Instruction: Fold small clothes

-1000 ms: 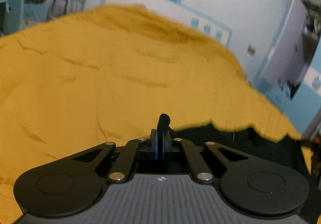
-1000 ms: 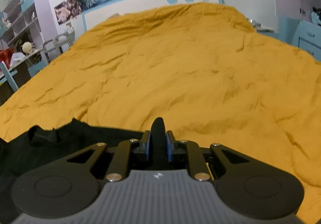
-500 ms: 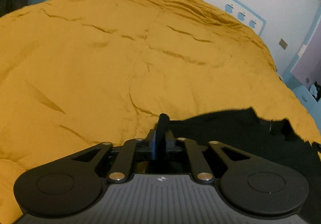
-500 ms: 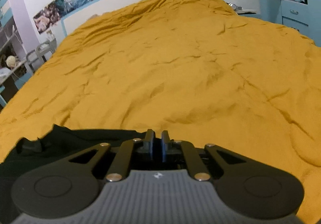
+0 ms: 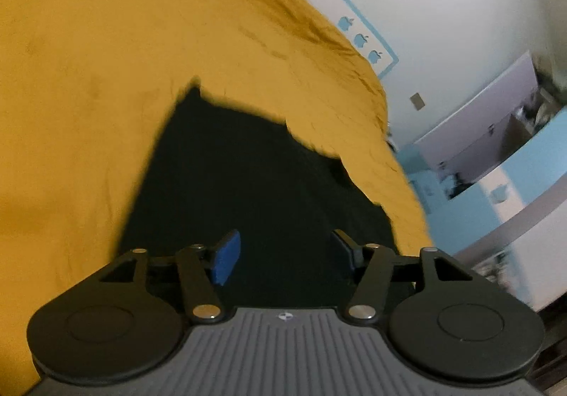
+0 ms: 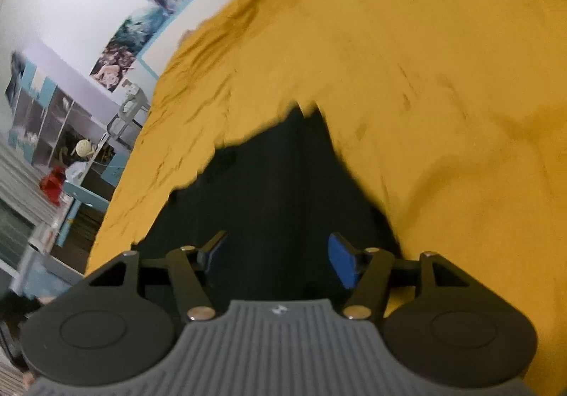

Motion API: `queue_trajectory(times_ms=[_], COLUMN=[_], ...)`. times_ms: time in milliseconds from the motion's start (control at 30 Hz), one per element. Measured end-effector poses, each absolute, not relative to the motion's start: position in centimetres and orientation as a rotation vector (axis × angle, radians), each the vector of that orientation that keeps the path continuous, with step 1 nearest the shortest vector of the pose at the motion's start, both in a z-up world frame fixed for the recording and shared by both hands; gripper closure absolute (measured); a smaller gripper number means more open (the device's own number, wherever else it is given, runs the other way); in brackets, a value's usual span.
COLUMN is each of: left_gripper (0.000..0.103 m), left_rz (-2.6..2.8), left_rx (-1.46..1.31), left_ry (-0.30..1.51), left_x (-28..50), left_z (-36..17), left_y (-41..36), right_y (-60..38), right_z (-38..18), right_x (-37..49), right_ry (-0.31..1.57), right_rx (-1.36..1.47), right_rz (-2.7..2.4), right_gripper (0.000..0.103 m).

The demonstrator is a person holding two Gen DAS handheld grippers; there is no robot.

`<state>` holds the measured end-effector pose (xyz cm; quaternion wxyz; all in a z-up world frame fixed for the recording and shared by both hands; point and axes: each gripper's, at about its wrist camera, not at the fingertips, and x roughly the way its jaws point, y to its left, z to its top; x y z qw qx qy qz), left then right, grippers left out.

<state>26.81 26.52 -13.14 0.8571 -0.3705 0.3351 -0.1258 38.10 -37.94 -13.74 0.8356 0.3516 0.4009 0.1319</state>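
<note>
both my hand-held grippers have just let go. a sec ago each was pinched shut on an edge of the black garment (image 5: pixel 248 183), w/ mostly bare orange duvet (image 5: pixel 88 94) ahead. now the left hand-held gripper (image 5: pixel 283 254) has jaws spread & opening, nothing between the blue pads (image 5: pixel 226 257) except the dark cloth lying below them. same w/ the right hand-held gripper (image 6: pixel 276 257): jaws opening, no fabric pinched, garment under it. both views are also tilted & smeared vs before, so both wrists have rolled & swung while releasing.

what it means, imo: one fold pass is prob done. the edge was carried over & dropped, and the cloth now lies on the duvet as a dark, roughly tapering patch running away from the grippers toward the headboard (image 5: pixel 368 48). can't tell how many layers or how neat, it's too dark & blurred. next fold would need a fresh grab on a side edge.

view diffs: the left view shows the garment's side away from the shelves, w/ a ragged edge stepping toward the headboard, plus the wall w/ a switch plate (image 5: pixel 417 101) & pale cabinet. the right view shows the garment's other side, its far corner poking up into the duvet, and beyond the bed the posters (image 6: pixel 141 31), shelves & a red item (image 6: pixel 53 183) which the left view lacks.
</note>
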Motion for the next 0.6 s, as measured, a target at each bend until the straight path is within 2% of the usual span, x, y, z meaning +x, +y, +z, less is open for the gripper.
queue_trajectory(times_ms=[200, 600], left_gripper=[0.039, 0.041], left_rz=[-0.191, 0.003], left_rx=[-1.097, -1.113], left_ry=[0.761, 0.74], left_x=[23.8, 28.1], left_z=[-19.3, -22.4], left_y=[26.6, 26.3], right_y=[-38.1, -37.8], right_z=[-18.2, -20.5], right_x=[35.2, 38.6], right_ry=[0.883, 0.827], right_rx=[1.054, 1.138], right_rz=[0.226, 0.073], right_gripper=[0.043, 0.044])
